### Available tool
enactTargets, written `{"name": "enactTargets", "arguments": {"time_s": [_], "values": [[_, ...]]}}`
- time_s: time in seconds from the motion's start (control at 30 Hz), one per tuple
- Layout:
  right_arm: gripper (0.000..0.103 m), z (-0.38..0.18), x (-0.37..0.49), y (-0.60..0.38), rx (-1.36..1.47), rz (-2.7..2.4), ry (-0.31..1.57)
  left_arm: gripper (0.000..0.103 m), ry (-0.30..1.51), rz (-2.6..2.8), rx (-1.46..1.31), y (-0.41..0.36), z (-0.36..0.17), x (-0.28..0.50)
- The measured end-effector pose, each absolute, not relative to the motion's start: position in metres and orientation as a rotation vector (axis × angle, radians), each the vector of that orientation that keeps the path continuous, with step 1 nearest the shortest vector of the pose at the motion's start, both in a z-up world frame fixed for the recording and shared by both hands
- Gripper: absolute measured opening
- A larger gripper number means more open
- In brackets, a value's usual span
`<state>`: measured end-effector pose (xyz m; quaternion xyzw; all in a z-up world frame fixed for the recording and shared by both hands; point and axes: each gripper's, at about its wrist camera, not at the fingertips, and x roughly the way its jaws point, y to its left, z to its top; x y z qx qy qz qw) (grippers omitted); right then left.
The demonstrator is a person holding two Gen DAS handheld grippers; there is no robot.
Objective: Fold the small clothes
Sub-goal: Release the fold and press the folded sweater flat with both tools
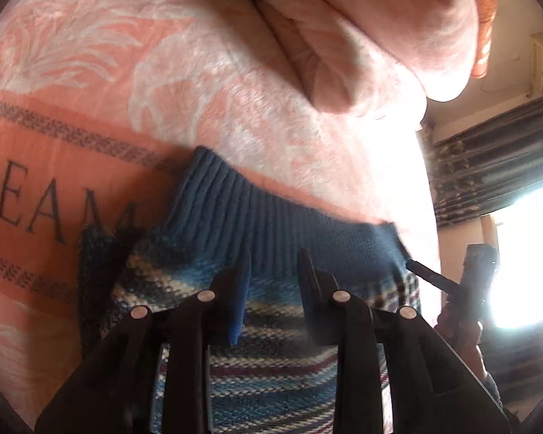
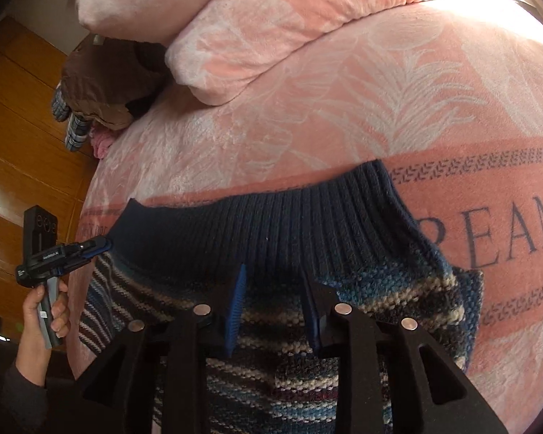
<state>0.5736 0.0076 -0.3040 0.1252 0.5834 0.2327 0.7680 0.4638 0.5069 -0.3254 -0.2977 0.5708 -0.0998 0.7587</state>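
A small knitted sweater [image 1: 271,354] with blue, cream and maroon stripes lies on a pink blanket [image 1: 163,83]. Its dark blue ribbed band [image 1: 257,209] points away from me. My left gripper [image 1: 273,256] hovers open over the striped part just below the band, with fabric showing between the blue pads. In the right wrist view the sweater [image 2: 271,369] and band [image 2: 271,231] fill the lower middle, and my right gripper [image 2: 271,271] stands open above them. Each view shows the other gripper at a band corner: the right gripper [image 1: 425,276] and the left gripper [image 2: 94,247], held by a hand [image 2: 43,318].
A folded pink quilt [image 2: 271,18] is piled at the back of the bed. Brown and plaid clothes [image 2: 101,79] lie at the bed's far left edge, above a wooden floor [image 2: 18,144]. A bright window and a patterned curtain [image 1: 488,166] are to the right.
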Motion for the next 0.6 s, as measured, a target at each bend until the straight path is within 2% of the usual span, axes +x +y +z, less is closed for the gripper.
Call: {"name": "enactTargets", "arguments": {"time_s": [0.03,0.07,0.13,0.17,0.23,0.3,0.37,0.4,0.43,0.47,0.5,0.57,0.6], "values": [[0.022,-0.318,0.573,0.008,0.261,0.480,1.292,0.003,1.257,-0.191,-0.672,0.516,-0.337,0.462],[0.011,-0.326,0.574,0.006,0.251,0.458,1.290,0.002,1.252,-0.203,-0.696,0.520,-0.341,0.461],[0.011,-0.323,0.575,0.005,0.266,0.453,1.289,0.002,1.252,-0.183,-0.659,0.517,-0.330,0.460],[0.016,-0.315,0.573,0.006,0.275,0.452,1.281,0.003,1.235,-0.183,-0.621,0.512,-0.318,0.459],[0.016,-0.295,0.562,0.010,0.314,0.521,1.245,0.041,1.137,-0.274,-0.625,0.502,-0.290,0.448],[0.016,-0.283,0.545,0.016,0.370,0.610,1.238,0.042,1.094,-0.414,-0.697,0.492,-0.279,0.434],[0.016,-0.284,0.526,0.026,0.401,0.669,1.255,0.044,1.125,-0.457,-0.674,0.473,-0.289,0.425],[0.016,-0.291,0.520,0.031,0.411,0.685,1.278,0.043,1.177,-0.430,-0.624,0.461,-0.301,0.425],[0.016,-0.301,0.515,0.037,0.407,0.686,1.311,0.037,1.228,-0.392,-0.600,0.459,-0.318,0.425],[0.010,-0.315,0.512,0.042,0.376,0.658,1.348,0.028,1.241,-0.368,-0.595,0.462,-0.329,0.424],[0.001,-0.325,0.510,0.044,0.340,0.631,1.349,0.014,1.236,-0.352,-0.606,0.468,-0.333,0.424],[0.001,-0.322,0.506,0.041,0.360,0.612,1.335,0.009,1.218,-0.309,-0.637,0.476,-0.321,0.420],[0.010,-0.313,0.502,0.039,0.377,0.606,1.329,0.018,1.191,-0.317,-0.636,0.476,-0.308,0.413]]}}
